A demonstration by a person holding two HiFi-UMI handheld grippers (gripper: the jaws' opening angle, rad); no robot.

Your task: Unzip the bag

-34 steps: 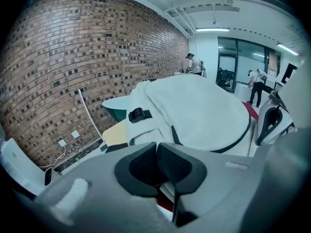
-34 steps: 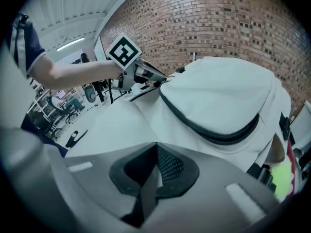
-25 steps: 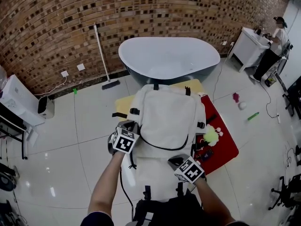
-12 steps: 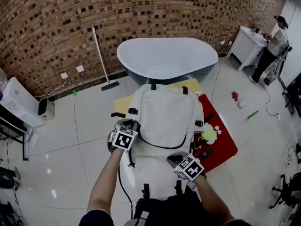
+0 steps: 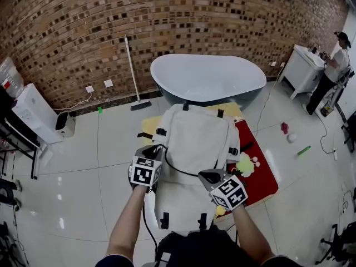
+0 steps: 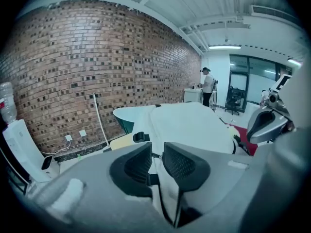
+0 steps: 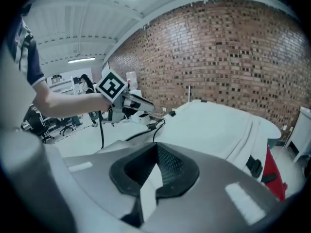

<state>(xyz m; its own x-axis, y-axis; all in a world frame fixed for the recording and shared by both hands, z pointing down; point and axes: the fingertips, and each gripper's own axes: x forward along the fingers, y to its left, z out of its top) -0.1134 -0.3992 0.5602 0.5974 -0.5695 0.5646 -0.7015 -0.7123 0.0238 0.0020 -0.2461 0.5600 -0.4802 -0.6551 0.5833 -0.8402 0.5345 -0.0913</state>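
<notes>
- Brick wall [image 5: 167, 15] runs along the far side. A white bathtub [image 5: 208, 77] sits in front of it, a broom [image 5: 132, 71] leans just to the tub's left, and the floor [image 5: 94, 166] is shiny white tile.
- The white bag [image 5: 194, 141] lies on its back just on the near side of the tub. It's on a yellow mat [image 5: 146, 125] and a red mat [image 5: 264, 174], and the red one sticks out on the right.
- A fluffy yellow-green toy [image 5: 245, 163] sits on the red mat, right beside the bag's right edge.
- The left gripper [image 6: 156, 149] is at the bag's left edge, roughly halfway along it.
- Its jaws have just been opening and now stand apart with a slim gap. A small black bit of the bag shows low in that gap, and I can't tell if either pad touches it.
- The right gripper [image 7: 156, 149] is over the near right part of the bag. Its jaws are pinched tight on a white strip [image 7: 148, 191] that pokes out toward the person's side.
- I can't say for sure what that strip is attached to.
- Way off at the far right, a person [image 5: 336, 52] stands by a white cabinet [image 5: 303, 68].
</notes>
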